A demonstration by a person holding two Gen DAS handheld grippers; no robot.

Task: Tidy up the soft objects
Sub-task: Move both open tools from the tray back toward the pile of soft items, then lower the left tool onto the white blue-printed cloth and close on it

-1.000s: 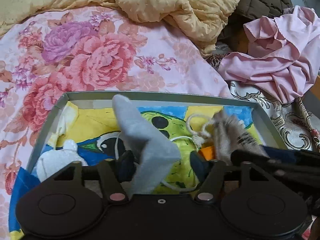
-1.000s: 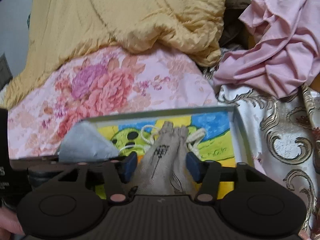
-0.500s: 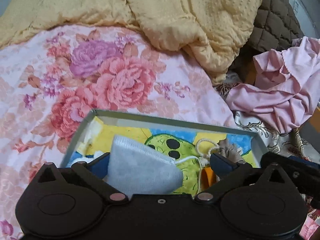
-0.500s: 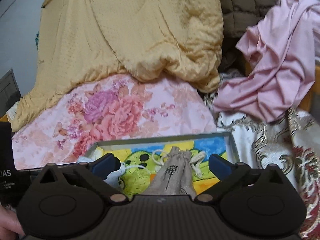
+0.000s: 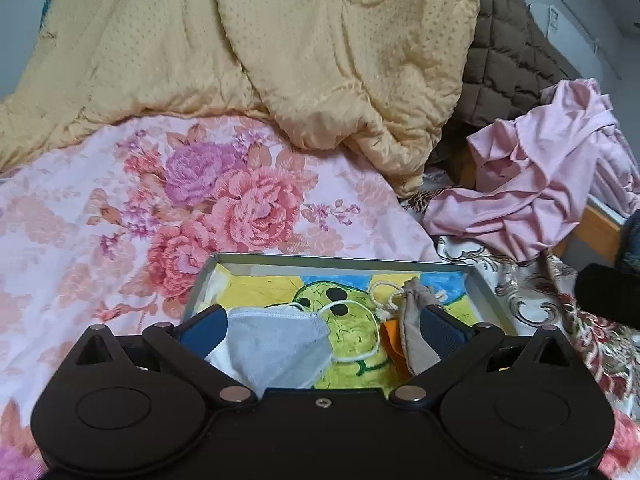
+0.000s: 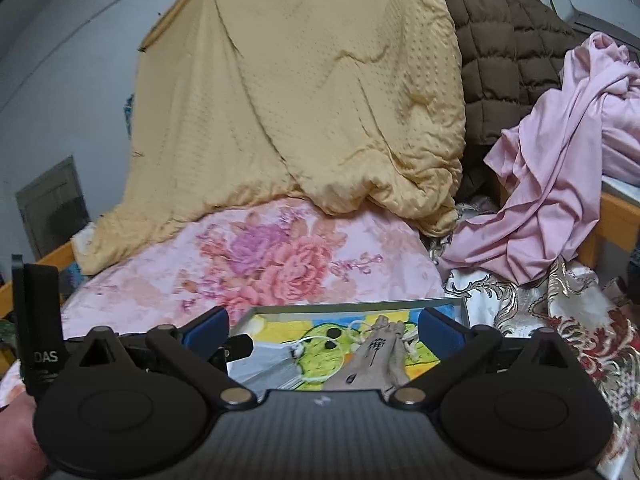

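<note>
Left wrist view, lower centre: left gripper (image 5: 322,326) spread wide, nothing pinched; grey face mask (image 5: 276,350) lies at lower left of the tray (image 5: 340,261), burlap drawstring pouch (image 5: 416,320) to its right, touching an orange item (image 5: 390,340). Right wrist view: right gripper (image 6: 322,326) also spread, empty, with mask (image 6: 266,368) then pouch (image 6: 374,364) lying in the tray (image 6: 360,305) between its fingers. Yellow quilt (image 5: 280,52) fills upper frame, pink cloth (image 5: 536,184) at right.

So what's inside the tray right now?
In the tray, a grey face mask lies left and a beige drawstring pouch right, on a yellow-green cartoon print. An orange thing peeks beside the pouch; the gripper body hides the near end.
</note>
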